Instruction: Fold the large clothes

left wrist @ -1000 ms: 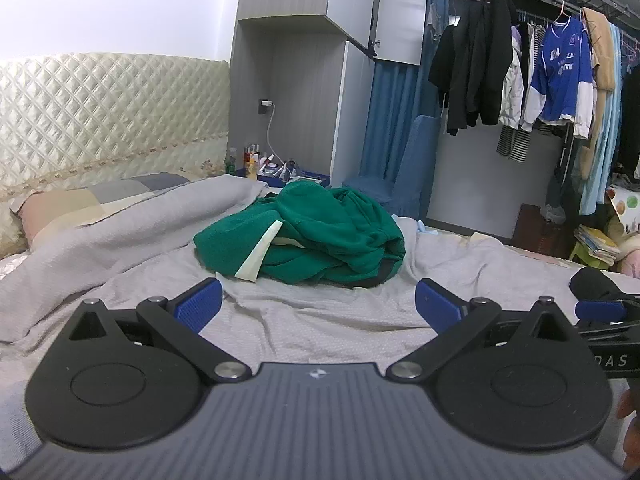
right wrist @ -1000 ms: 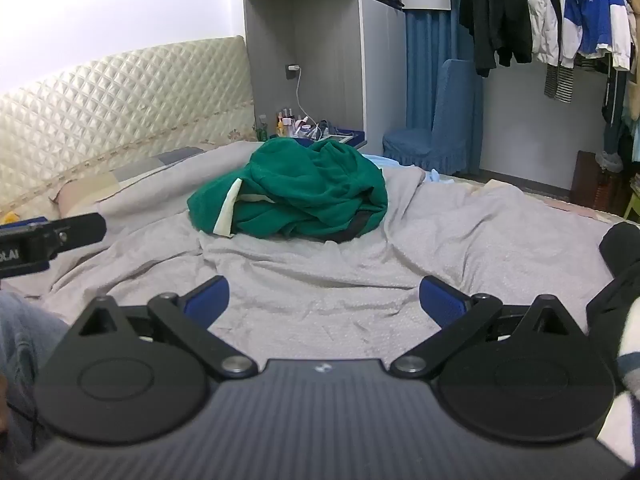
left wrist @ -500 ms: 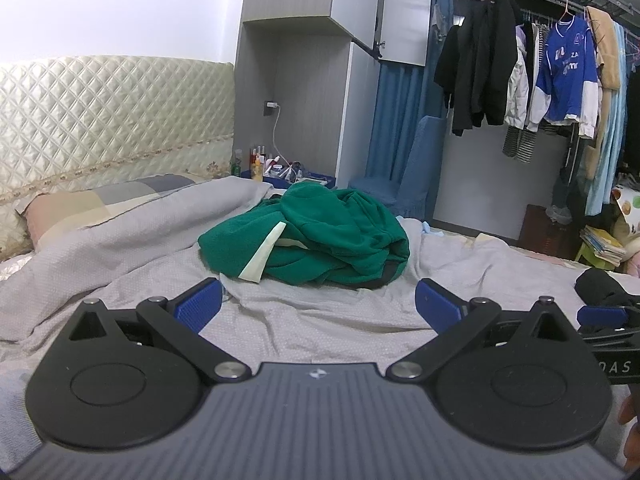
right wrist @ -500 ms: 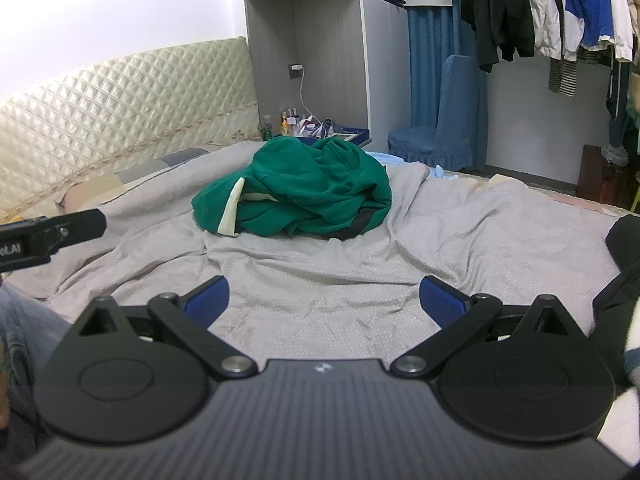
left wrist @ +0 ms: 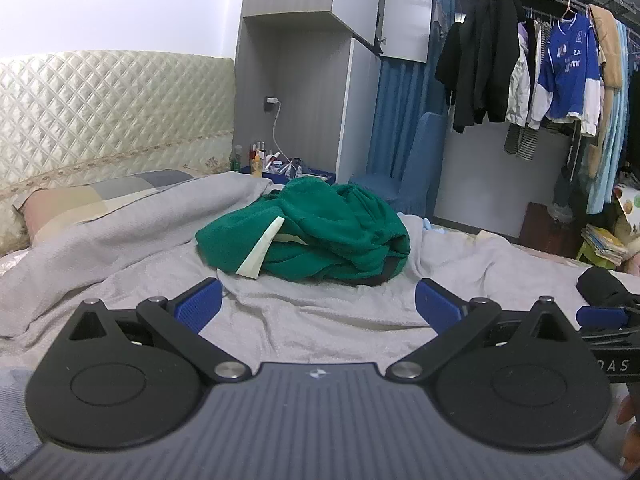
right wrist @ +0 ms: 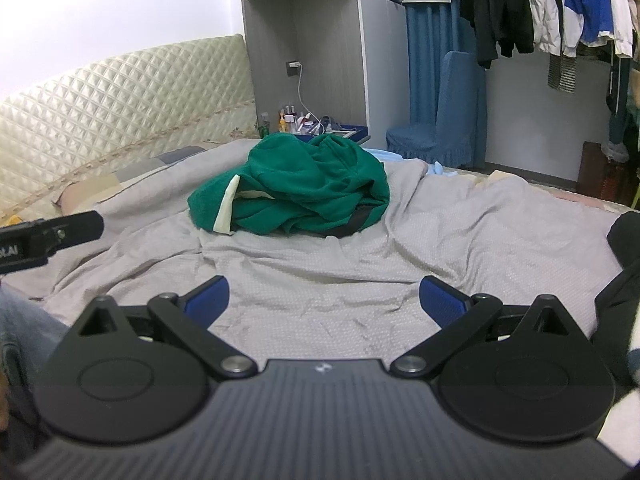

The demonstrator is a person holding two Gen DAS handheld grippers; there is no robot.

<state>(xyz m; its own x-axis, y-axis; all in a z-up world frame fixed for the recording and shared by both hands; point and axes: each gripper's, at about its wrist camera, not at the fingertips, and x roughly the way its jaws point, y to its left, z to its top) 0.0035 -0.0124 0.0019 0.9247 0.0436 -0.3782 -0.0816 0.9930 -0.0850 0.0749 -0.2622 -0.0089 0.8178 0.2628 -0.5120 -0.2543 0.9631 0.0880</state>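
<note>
A crumpled green garment (left wrist: 316, 236) with a cream lining strip lies in a heap in the middle of the grey bed sheet (left wrist: 320, 320); it also shows in the right wrist view (right wrist: 296, 192). My left gripper (left wrist: 318, 306) is open and empty, held above the sheet a short way in front of the garment. My right gripper (right wrist: 324, 300) is open and empty too, also short of the garment. The right gripper shows at the right edge of the left wrist view (left wrist: 600, 316). The left gripper shows at the left edge of the right wrist view (right wrist: 52, 232).
A quilted cream headboard (left wrist: 100, 120) and pillow (left wrist: 80, 204) stand at the left. A grey cabinet (left wrist: 304, 80) with bottles, a blue covered chair (left wrist: 416, 168) and a rack of hanging clothes (left wrist: 520, 76) lie beyond the bed. A black garment (right wrist: 624, 240) sits at the right.
Both grippers have moved slightly forward toward the green garment, which looks a little larger. Both stay open and empty.
</note>
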